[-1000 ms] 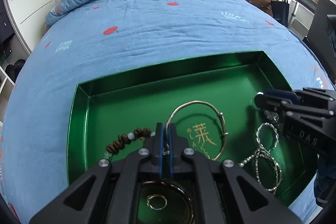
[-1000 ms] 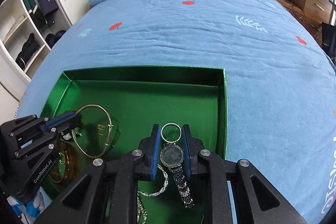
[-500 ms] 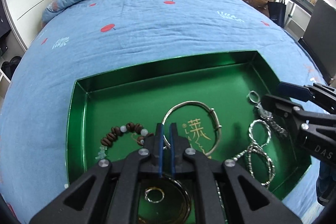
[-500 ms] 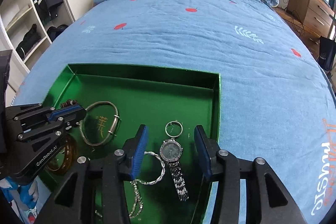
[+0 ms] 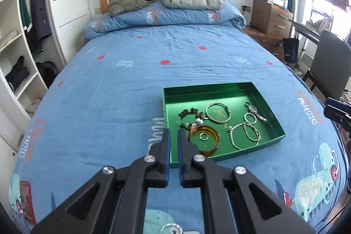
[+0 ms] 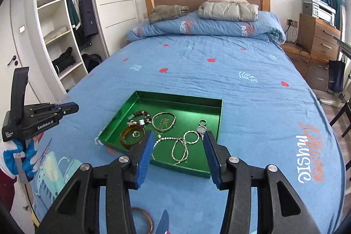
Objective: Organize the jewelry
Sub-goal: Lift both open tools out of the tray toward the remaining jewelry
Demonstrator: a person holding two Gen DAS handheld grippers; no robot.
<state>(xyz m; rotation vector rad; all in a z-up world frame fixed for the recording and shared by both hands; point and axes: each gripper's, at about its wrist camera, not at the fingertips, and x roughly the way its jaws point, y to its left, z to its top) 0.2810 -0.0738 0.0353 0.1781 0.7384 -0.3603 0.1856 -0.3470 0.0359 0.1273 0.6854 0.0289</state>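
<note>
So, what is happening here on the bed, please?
A person with a gripper in each hand is sorting jewelry into a green tray on the bed. The left gripper is nearly shut and holds nothing; the right gripper is open and empty. Both hang above the near side of the tray. The watch, bangle, bead bracelet and chains lie inside.

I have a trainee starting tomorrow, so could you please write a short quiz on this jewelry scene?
1. True or false: the right claw is open.
2. Which lies nearest the tray's right wall: A) amber bangle B) watch C) bead bracelet?
3. Fill in: the small ring lies inside the ____ bangle.

Key: 1 true; 2 B; 3 amber.
</note>
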